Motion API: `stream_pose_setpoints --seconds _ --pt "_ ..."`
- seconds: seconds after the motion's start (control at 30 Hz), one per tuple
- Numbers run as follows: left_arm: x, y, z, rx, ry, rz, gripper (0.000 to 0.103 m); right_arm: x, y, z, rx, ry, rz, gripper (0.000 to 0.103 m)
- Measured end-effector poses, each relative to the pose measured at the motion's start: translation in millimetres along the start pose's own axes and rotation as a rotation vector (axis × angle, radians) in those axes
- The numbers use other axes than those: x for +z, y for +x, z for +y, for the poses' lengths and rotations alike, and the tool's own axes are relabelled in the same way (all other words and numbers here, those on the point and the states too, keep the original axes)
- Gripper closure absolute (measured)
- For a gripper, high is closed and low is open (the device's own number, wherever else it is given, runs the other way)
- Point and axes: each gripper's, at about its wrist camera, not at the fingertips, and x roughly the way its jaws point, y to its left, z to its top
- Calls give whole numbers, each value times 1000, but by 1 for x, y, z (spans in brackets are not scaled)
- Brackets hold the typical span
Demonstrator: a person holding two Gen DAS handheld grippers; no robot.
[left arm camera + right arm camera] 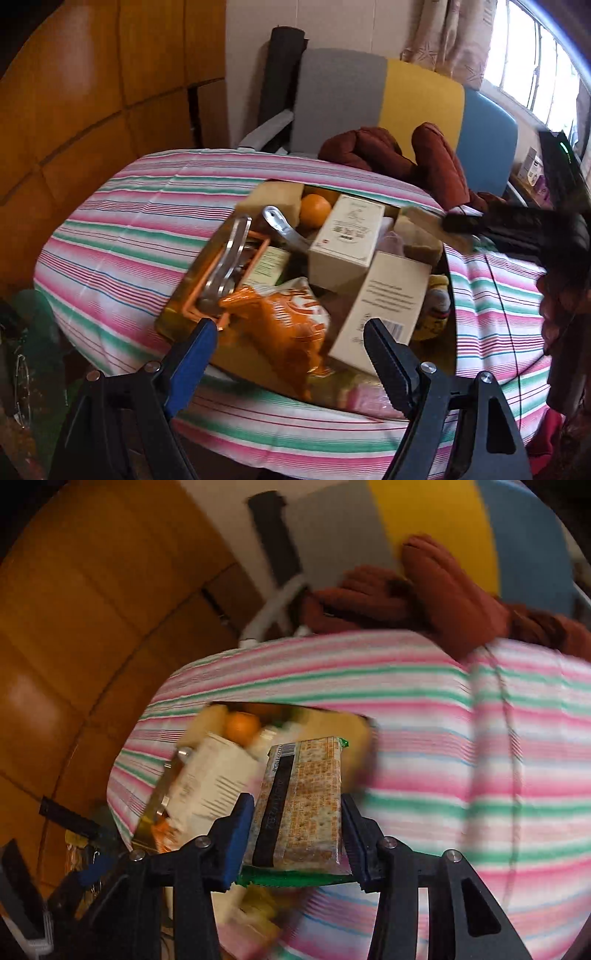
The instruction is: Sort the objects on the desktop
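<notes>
A packet of crackers [301, 797] with green ends is held between the fingers of the right gripper [297, 834], raised above the striped surface [461, 775]. The fingers of the left gripper [291, 350] are spread wide and hold nothing, above a crowded tray [177, 317] with an orange snack bag [280, 325], cream boxes [343, 243] and an orange fruit [314, 210].

Boxes [341, 240] lie in the tray [177, 317] (snack bag [284, 325] before them).
</notes>
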Motion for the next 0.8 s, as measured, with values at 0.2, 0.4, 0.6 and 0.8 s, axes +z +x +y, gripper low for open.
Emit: stream_pose_setpoints --seconds 0.2,0.4,0.6,0.8 --pt "4 3 15 2 -56 34 21 7 16 43 44 -33 -12 33" --pt "2 11 13 11 -53 58 39 -23 -19 46 -38 -47 -70 16" --pt "-7 17 -3 46 10 118 39 -59 -37 42 -160 -85 -67 13" --pt "-16 10 -17 64 50 116 40 -83 -40 45 -175 -80 -64 13"
